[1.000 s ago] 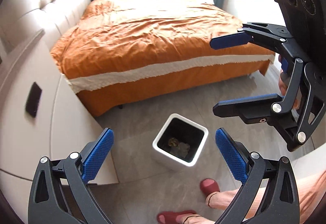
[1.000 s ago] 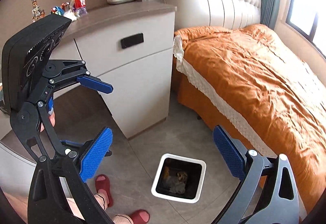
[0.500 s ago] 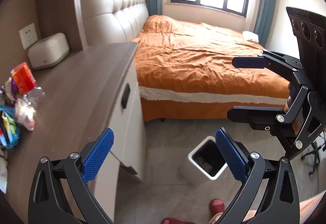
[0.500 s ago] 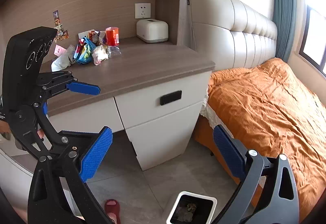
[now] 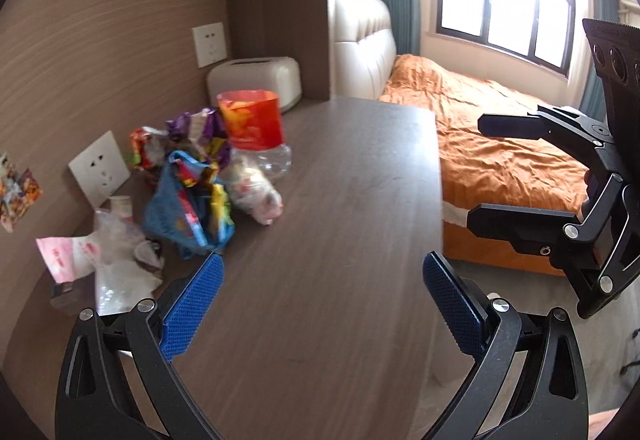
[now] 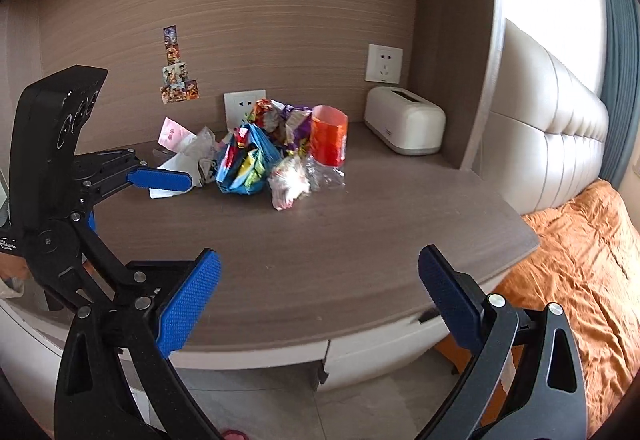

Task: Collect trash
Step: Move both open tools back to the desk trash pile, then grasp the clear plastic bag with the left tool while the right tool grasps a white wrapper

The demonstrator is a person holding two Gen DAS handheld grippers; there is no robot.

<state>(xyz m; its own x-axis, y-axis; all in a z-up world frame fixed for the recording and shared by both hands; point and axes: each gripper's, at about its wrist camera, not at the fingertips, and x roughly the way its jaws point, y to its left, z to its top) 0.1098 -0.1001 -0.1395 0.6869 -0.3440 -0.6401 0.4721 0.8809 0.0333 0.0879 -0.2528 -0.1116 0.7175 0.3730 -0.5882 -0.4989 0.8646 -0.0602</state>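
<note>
Both grippers are empty w/ jaws spread wide. The left gripper hangs over the desk near its front edge, and the right gripper sits just off the front edge, a bit further back from the goods. The trash pile lies at the back of the desk, against the wall panel under a socket, towards the back-left rather than the bed-side end. Judged from the left wrist view, the pile lies ahead and to the left of the left claw's centreline; from the right wrist view it's ahead and slightly left too, but farther off. So the left hand looks nearer, esp. to the blue snack bag, whose lower end comes close to the left claw's left fingertip. That bag's long axis runs approx. front-to-back, leaning on the other wrappers. The small crumpled clear wrapper juts out towards the desk's middle, the easiest loose piece for either claw. The orange-red cup wrapper stands upright behind it, w/ a clear plastic base. White and pink paper scraps lie at the pile's left end, nearest the desk's left side. A white tissue box stands at the back-right corner, apart from the pile; prob. not trash. Next move likely needs a forward-left reach w/ the left claw.
</note>
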